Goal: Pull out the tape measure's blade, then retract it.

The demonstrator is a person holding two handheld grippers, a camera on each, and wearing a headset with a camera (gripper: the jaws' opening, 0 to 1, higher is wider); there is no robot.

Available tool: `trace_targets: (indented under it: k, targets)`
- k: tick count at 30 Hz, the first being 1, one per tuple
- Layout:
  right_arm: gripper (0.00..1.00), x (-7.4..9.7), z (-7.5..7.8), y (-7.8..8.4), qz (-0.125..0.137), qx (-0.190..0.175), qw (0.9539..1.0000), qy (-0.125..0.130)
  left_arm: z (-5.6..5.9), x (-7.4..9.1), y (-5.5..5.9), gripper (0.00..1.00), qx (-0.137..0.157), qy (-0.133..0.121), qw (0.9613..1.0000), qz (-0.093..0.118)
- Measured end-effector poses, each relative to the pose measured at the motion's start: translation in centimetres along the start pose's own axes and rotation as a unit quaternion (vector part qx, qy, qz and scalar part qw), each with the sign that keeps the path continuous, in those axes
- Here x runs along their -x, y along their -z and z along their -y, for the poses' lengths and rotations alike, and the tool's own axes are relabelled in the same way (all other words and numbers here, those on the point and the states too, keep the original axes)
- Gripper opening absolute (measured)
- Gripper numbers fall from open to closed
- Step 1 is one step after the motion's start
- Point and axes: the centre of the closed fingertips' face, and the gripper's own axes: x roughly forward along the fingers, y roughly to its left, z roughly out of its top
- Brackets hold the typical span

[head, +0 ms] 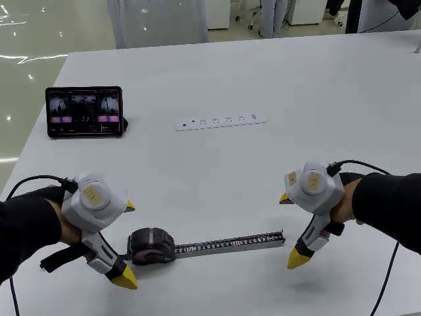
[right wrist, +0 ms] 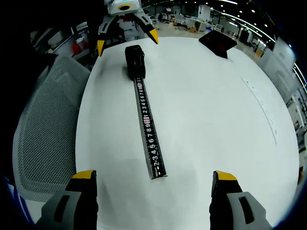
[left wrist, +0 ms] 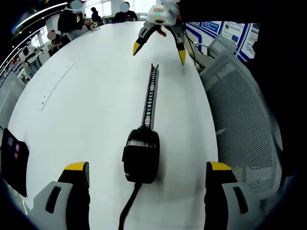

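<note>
Now the blade (head: 230, 244) lies drawn out along the desk's (head: 263, 164) near edge. Left gripper (head: 127, 242) sits by the case (head: 151, 245), right gripper (head: 291, 228) by the tip (head: 281, 237); both gape empty. Retracting seems next: grip the case.

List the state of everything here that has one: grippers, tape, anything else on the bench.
left gripper: open, case between its jaws, not gripped.
right gripper: open, holding nothing, near the blade's tip.
tape measure case: lying on the table, ungripped.
blade: pulled out, flat on the table.
tablet: screen on, propped up.
power strip: nothing plugged in.
</note>
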Motion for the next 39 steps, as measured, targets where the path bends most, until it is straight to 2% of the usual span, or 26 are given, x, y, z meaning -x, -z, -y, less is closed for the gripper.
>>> trace_targets:
  k: [5,8,9,10,11,12,13,15,16,18,20,23,26,27,28,29,31,33,35,37,39]
  targets:
    - [0.99,0.2,-0.1,0.3,0.0,-0.007,1.0,0.001,-0.1,0.1,0.1,0.99,0.004,-0.005,1.0,0.004]
    - [0.99,0.2,-0.1,0.3,0.002,-0.012,0.9999,0.002,-0.5,0.2,0.1,0.99,0.025,-0.015,0.9995,0.012]
    - [0.99,0.3,-0.2,0.3,0.004,-0.015,0.9999,0.004,-0.9,0.3,0.1,0.99,0.037,-0.027,0.9988,0.016]
    - [0.99,0.3,0.0,0.3,0.006,-0.017,0.9998,0.007,-1.0,0.4,0.0,0.99,0.043,-0.026,0.9985,0.021]
    - [0.99,0.5,0.4,0.0,0.017,-0.019,0.9994,0.022,-1.1,0.5,0.0,0.99,0.063,-0.031,0.9971,0.029]
    - [0.99,0.7,0.7,-0.3,0.026,-0.019,0.9989,0.033,-1.4,0.7,-0.2,0.99,0.071,-0.04,0.996,0.038]
    - [0.99,1.0,1.1,-0.7,0.04,-0.034,0.9976,0.046,-1.7,0.9,-0.5,0.99,0.081,-0.051,0.9939,0.056]
    - [0.99,1.7,1.4,-1.5,0.067,-0.047,0.9949,0.058,-1.7,1.2,-0.6,0.99,0.103,-0.058,0.9902,0.075]
    - [0.99,2.1,1.8,-1.8,0.081,-0.056,0.9926,0.07,-1.9,1.3,-0.5,0.99,0.123,-0.067,0.9865,0.085]
    - [0.99,2.6,1.8,-1.8,0.095,-0.067,0.9902,0.076,-2.2,1.6,-0.2,0.99,0.143,-0.086,0.9807,0.103]
    - [0.99,2.9,2.1,-1.7,0.108,-0.08,0.9867,0.091,-2.4,1.9,0.0,0.99,0.154,-0.102,0.9762,0.114]
    - [0.99,3.5,1.9,-1.2,0.123,-0.098,0.9821,0.104,-2.7,2.6,0.2,0.99,0.176,-0.121,0.9671,0.138]
    - [0.99,3.9,1.9,-0.4,0.136,-0.116,0.9768,0.118,-3.2,3.4,1.0,0.99,0.199,-0.152,0.9564,0.15]
    - [0.99,4.0,1.8,-0.3,0.141,-0.122,0.9748,0.123,-3.2,3.5,1.2,0.99,0.202,-0.155,0.9543,0.156]
    - [0.99,4.3,1.7,-0.2,0.148,-0.128,0.9718,0.131,-3.1,3.6,1.4,0.99,0.222,-0.159,0.948,0.163]
    - [0.99,4.5,1.7,-0.1,0.152,-0.131,0.9702,0.136,-3.1,3.8,1.5,0.99,0.233,-0.161,0.9437,0.172]
    - [0.99,4.8,1.3,0.2,0.157,-0.138,0.967,0.146,-2.9,4.1,1.8,0.99,0.26,-0.167,0.9317,0.19]
    - [0.99,5.3,1.4,0.5,0.17,-0.15,0.9615,0.156,-2.7,4.4,2.3,0.99,0.272,-0.177,0.9233,0.205]
    - [0.99,5.4,1.0,0.8,0.175,-0.158,0.9584,0.161,-2.6,4.5,3.2,0.99,0.269,-0.197,0.922,0.196]
    - [0.99,5.7,0.5,1.1,0.184,-0.168,0.9531,0.172,-1.9,4.6,3.7,0.99,0.269,-0.205,0.9205,0.196]
    - [0.99,6.2,0.3,1.7,0.195,-0.18,0.9451,0.191,-1.3,4.8,4.2,0.99,0.272,-0.215,0.9164,0.201]
